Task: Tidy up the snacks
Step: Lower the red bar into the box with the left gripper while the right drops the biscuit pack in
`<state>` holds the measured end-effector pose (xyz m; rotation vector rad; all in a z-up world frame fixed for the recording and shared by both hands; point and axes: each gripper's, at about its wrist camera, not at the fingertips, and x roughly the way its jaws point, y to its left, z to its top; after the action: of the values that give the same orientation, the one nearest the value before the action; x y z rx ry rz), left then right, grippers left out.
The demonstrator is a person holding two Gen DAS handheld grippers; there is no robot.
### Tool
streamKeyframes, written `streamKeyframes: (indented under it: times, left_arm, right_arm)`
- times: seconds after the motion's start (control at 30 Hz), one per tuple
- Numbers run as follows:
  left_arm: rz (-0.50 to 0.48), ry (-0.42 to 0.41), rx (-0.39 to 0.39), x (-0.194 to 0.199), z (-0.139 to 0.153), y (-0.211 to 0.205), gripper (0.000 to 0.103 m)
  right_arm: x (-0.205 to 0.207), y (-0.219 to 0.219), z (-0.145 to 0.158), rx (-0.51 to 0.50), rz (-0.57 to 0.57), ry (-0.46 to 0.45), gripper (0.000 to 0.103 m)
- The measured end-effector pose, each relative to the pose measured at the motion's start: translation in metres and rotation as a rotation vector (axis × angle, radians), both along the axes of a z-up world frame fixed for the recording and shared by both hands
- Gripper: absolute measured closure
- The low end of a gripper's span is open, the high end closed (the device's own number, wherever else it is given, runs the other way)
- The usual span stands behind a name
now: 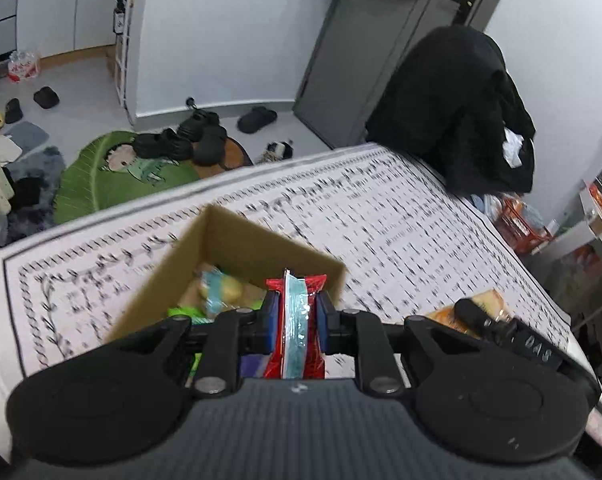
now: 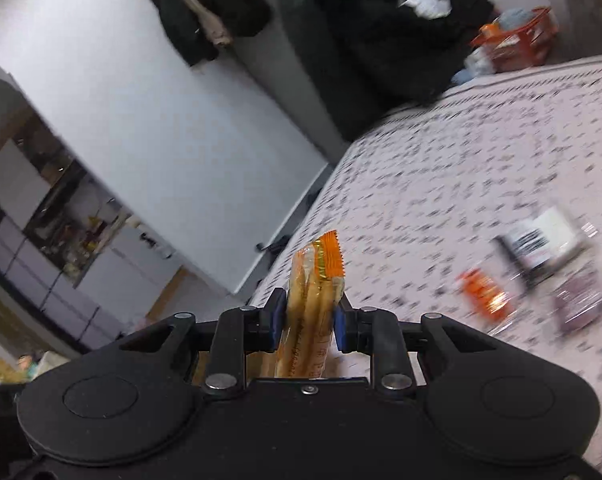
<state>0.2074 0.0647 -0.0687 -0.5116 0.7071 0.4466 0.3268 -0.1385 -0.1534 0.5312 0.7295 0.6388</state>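
White walls (image 1: 221,32) and a grey door (image 1: 361,52); shoes (image 1: 181,140) on the grey floor (image 1: 85,80).

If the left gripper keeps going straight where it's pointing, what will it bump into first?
Probably the cardboard box. The left gripper, shut on a red and blue snack packet, points down at its open top, though blur makes depth uncertain.
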Motion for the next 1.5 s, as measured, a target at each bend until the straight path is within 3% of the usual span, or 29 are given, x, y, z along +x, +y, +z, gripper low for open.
streamKeyframes:
  times: [0.23, 0.5, 0.73, 1.1, 1.37, 1.47, 1.5]
  left_arm:
    - [0.048, -0.016, 0.014, -0.007, 0.007, 0.033, 0.084]
    - [0.084, -0.031, -0.046, -0.009, -0.012, 0.058, 0.084]
    - [0.025, -0.042, -0.068, -0.004, -0.030, 0.068, 0.084]
    - [0.024, -0.024, -0.191, -0.002, -0.057, 0.088, 0.084]
    - [0.041, -0.004, -0.164, -0.004, -0.057, 0.087, 0.076]
    - [0.045, 0.001, -0.149, -0.004, -0.056, 0.087, 0.074]
    - [0.046, 0.004, -0.147, -0.005, -0.056, 0.087, 0.074]
  right_arm:
    - [-0.017, 0.033, 0.003, 0.001, 0.064, -0.040, 0.079]
    - [-0.019, 0.052, -0.003, -0.024, 0.082, -0.036, 0.079]
    - [-0.020, 0.074, -0.009, -0.049, 0.111, -0.044, 0.079]
    - [-0.023, 0.090, -0.016, -0.110, 0.139, -0.049, 0.079]
    - [-0.019, 0.095, -0.019, -0.111, 0.167, -0.039, 0.078]
    - [-0.020, 0.097, -0.019, -0.111, 0.181, -0.032, 0.072]
    - [-0.020, 0.096, -0.018, -0.106, 0.183, -0.032, 0.066]
